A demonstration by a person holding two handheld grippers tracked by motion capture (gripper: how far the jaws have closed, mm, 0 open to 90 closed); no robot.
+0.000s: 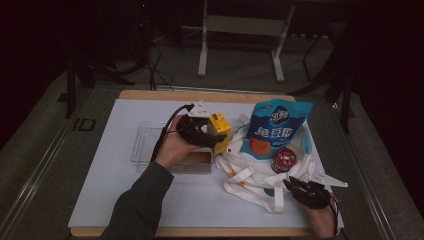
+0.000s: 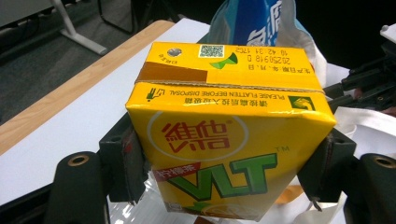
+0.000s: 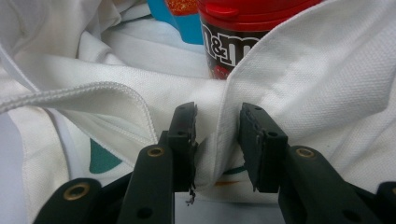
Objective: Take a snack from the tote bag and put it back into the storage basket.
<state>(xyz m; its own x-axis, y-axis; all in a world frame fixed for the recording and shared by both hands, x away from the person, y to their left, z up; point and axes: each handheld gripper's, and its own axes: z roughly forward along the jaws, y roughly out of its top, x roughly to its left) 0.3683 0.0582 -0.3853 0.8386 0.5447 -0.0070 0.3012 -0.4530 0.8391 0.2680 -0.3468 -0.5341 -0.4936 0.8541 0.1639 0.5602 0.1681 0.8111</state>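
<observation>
1 yellow carton [image 2: 229, 135] within left gripper [image 2: 229, 172]

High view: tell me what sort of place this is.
Probably a lab or studio set up for recording, not a home: a white-topped table with a wooden edge stands on grey carpet in a dark room, with a metal stand's legs and loose cables behind it.

One yellow drink carton [image 1: 219, 128], one blue snack bag [image 1: 278, 122], one red-lidded candy tub [image 1: 284, 159], one white tote bag [image 1: 250, 175], one clear plastic tray [image 1: 142, 142], two grippers [image 1: 200, 131] [image 1: 296, 186].
</observation>
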